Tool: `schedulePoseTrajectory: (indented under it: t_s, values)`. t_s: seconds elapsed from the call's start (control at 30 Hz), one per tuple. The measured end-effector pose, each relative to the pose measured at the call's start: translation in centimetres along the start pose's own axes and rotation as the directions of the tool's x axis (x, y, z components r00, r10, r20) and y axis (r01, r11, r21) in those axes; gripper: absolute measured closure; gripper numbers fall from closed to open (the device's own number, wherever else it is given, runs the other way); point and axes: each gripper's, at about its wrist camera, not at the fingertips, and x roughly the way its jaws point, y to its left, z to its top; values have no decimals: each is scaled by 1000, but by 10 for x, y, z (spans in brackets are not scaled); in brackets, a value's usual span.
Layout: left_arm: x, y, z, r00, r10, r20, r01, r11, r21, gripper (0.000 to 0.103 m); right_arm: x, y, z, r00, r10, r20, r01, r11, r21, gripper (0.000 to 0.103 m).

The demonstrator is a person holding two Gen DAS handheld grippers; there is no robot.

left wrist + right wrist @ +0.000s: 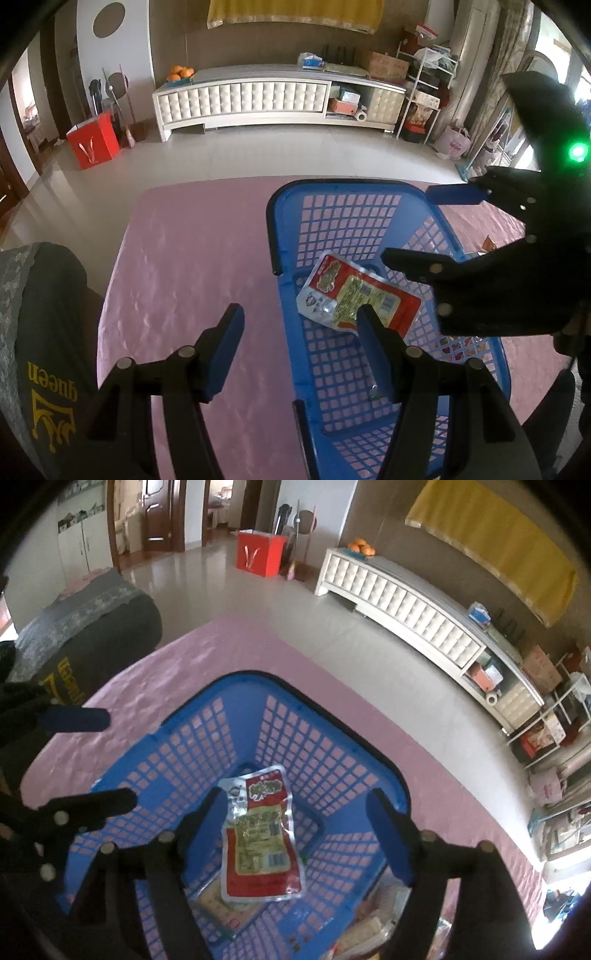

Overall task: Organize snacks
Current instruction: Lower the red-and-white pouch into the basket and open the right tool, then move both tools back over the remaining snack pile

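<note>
A blue plastic basket point(291, 206) point(177, 723) stands on the pink table. A red and clear snack packet point(354, 291) point(262, 842) lies free inside it on top of other snacks point(221, 904). My left gripper point(299, 328) is open and empty, straddling the basket's left wall; it also shows at the left of the right wrist view point(110, 753). My right gripper point(295, 808) is open and empty above the packet; it also shows in the left wrist view point(417, 225) over the basket's right side.
A dark cushion with yellow print point(44, 332) point(85, 635) sits at the table's left edge. More snack packets point(491, 243) lie on the pink cloth point(184, 258) right of the basket. A white cabinet point(243, 96) stands across the floor.
</note>
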Motion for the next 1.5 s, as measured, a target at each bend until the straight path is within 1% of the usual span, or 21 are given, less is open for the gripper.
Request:
schedulePoseTrajectory:
  t_s: [0.03,0.07,0.17,0.47,0.6,0.77,0.83,0.9,0.97,1.07,1.17,1.27,1.4,1.5]
  values:
    - [-2,-2,0,1000,8,4,-8,1000,2,34,-5,-2,-2,1000,-1,10,1,1000,4,22]
    - [-5,-4,0,1000,10,15,-10,1000,3,32,-11,-2,-4,1000,-4,19,4,1000,6,22]
    - [-13,-10,0,1000,-2,27,2,1000,6,32,-25,-4,-8,999,-10,31,10,1000,15,22]
    - [-41,-37,-1,998,14,69,-17,999,37,32,-75,-11,-32,997,-30,77,27,998,48,22]
    - [-61,-62,-6,995,22,100,-29,997,65,25,-103,-19,-49,993,-39,110,30,997,75,21]
    - [-79,-100,-7,992,19,126,-33,993,109,22,-136,-34,-77,987,-57,147,41,993,114,15]
    - [-83,-115,-8,991,17,133,-34,991,127,22,-145,-42,-90,988,-57,147,38,991,130,10]
    - [-85,-133,-8,990,8,138,-29,988,150,22,-153,-51,-102,986,-68,152,45,988,150,7]
    - [-85,-152,-9,990,-6,138,-18,985,174,21,-161,-62,-116,983,-92,157,64,982,176,6]
    - [-81,-180,-9,991,-24,134,-3,979,203,20,-169,-78,-140,981,-113,157,78,974,214,1]
    - [-72,-204,-12,992,-44,118,17,975,222,20,-172,-94,-161,979,-137,151,96,963,252,0]
    - [-59,-226,-17,994,-62,92,39,973,228,20,-169,-109,-177,979,-154,133,111,953,281,0]
    - [-40,-250,-23,996,-64,57,49,971,234,20,-161,-131,-204,981,-162,103,120,937,329,0]
    - [-23,-267,-26,998,-57,24,50,970,239,20,-150,-147,-221,986,-147,76,109,922,370,0]
